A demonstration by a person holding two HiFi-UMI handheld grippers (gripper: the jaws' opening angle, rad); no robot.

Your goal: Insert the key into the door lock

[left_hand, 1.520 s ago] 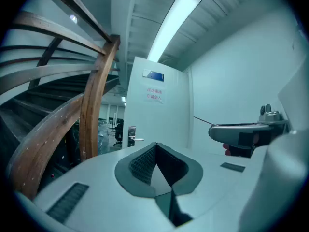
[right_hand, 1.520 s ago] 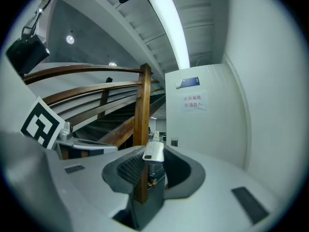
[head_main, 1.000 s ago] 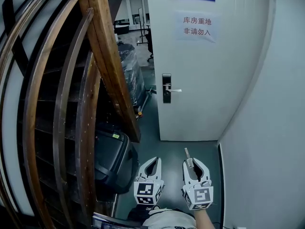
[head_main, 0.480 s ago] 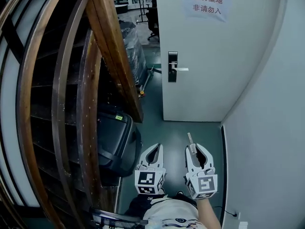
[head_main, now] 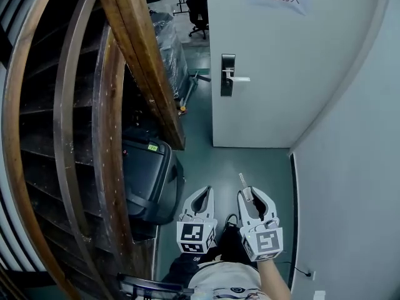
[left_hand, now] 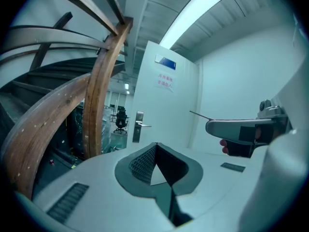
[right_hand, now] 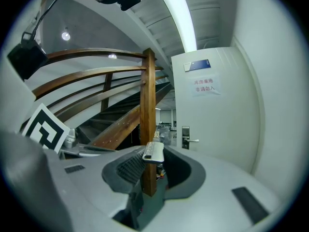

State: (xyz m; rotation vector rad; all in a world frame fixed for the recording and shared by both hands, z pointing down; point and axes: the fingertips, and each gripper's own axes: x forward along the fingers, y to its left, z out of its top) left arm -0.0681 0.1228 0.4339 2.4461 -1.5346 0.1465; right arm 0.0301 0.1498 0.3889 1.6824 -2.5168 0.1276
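Right hand-held gripper [head_main: 250,195] pinches the key [head_main: 244,183]; left hand-held gripper [head_main: 205,192] is clenched, empty. Door lock [head_main: 228,75] at twelve o'clock, suitcase [head_main: 145,175] at ten.

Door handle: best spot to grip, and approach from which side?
Probably the free end of the door handle: it runs level to the right of its lock plate on the white door. Come straight from the front, jaws above and below the bar.

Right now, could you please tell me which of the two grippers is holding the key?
The right gripper: the key sticks out from between its jaws toward the door, while the left gripper is shut on nothing.
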